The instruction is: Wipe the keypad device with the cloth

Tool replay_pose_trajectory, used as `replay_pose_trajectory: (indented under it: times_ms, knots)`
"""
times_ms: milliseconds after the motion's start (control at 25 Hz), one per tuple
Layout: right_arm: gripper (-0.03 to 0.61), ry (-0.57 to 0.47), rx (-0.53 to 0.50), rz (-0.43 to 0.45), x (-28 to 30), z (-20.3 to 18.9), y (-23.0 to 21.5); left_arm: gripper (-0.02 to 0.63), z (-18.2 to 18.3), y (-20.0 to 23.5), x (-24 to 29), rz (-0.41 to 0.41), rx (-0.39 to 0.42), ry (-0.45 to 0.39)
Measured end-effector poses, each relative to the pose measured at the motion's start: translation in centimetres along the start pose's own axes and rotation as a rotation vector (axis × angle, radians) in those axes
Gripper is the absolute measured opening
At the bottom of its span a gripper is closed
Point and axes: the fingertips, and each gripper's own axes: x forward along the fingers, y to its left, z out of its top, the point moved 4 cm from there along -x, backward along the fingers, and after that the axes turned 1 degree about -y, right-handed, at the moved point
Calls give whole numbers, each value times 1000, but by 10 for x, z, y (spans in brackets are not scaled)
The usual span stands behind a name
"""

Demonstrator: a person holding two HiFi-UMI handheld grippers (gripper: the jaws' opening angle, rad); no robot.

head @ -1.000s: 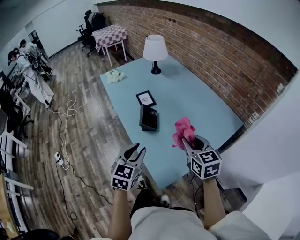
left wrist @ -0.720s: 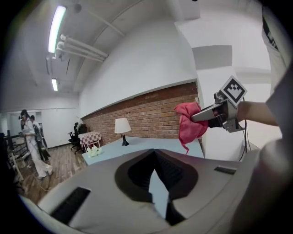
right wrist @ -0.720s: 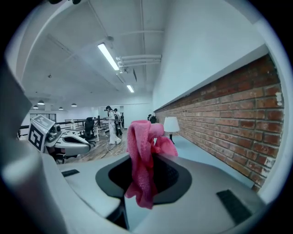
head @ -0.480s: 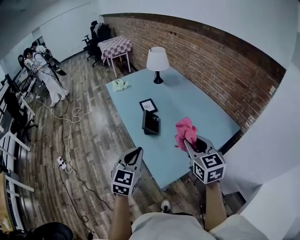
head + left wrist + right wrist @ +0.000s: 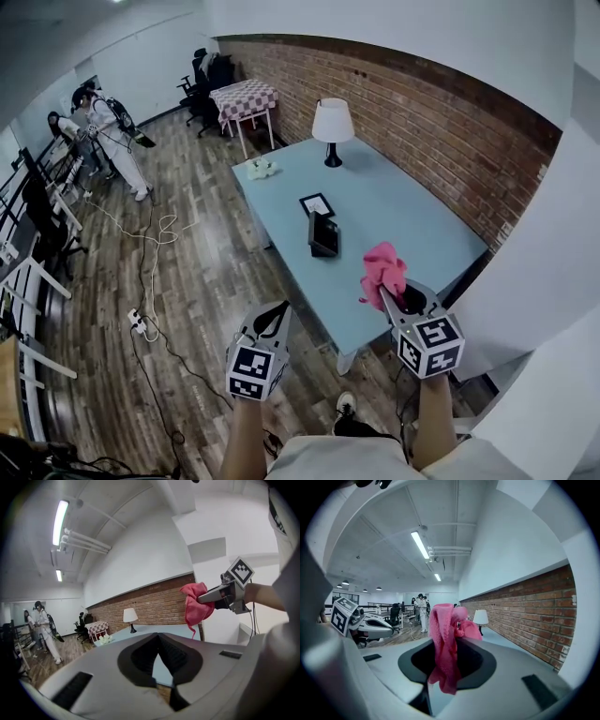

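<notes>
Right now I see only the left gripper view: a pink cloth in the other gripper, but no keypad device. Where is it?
Observer: In the head view a dark device lies on the blue table, nearer us than the picture frame.
Operator: Is the cloth gripped well?
Observer: The right gripper view shows the cloth pinched between the fingers of the right gripper, a fold hanging below them.
Operator: Is my left gripper above the table?
Observer: No, the left gripper hangs over the wooden floor, beside the table's near corner.
</notes>
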Motion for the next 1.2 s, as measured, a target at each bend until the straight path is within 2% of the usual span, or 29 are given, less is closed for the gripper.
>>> replay_pose_trajectory:
  times_ms: [360,600,880,1200]
  knots:
    - [107,26,-48,14,-63,-7,74,28,-4,-18,-91,-8,19,-4]
    - [107,-4,-47,18,-114,-7,112,28,-9,-46,-143,-18,30,-15]
    - [107,-24,-54,27,-158,-6,142,28,-2,-73,-188,-22,53,-14]
    - [107,-32,-70,42,-182,-4,156,28,10,-88,-215,4,63,-35]
